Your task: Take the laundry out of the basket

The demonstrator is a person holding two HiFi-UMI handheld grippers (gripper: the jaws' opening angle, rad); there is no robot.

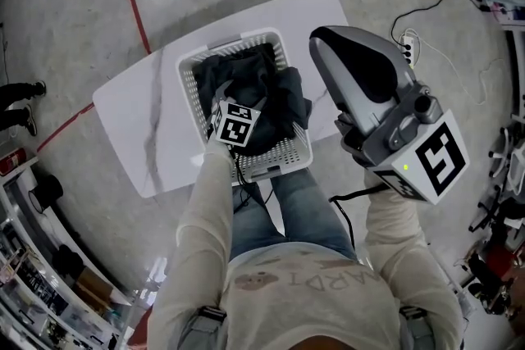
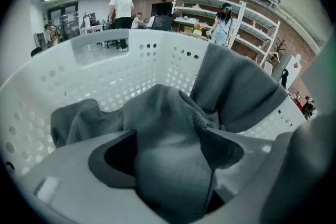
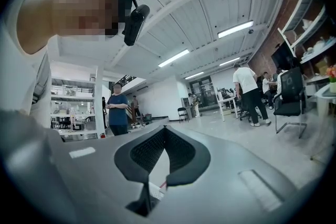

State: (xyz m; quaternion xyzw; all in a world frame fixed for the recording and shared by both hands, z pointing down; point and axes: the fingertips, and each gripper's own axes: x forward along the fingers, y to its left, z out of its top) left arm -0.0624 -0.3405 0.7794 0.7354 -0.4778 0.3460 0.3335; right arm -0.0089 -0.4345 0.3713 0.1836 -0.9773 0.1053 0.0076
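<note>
The left gripper (image 2: 173, 165) is clamped on a thick fold of grey laundry (image 2: 157, 107) bunched just ahead of its jaws inside the basket (image 2: 105, 65). More cloth drapes over the wall beyond it. A lift could tug that light basket along the table (image 1: 131, 119), or the fold could slip free. The left arm reaches down. The right gripper (image 3: 164, 134) is raised beside it, closed and empty.

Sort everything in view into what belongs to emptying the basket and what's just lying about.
Job: white laundry basket; dark grey garment inside it; left gripper, shut on that garment; right gripper, shut, empty, held off to the side.
Lying about: white table under the basket; power strip and black cable on the floor; red floor line.
</note>
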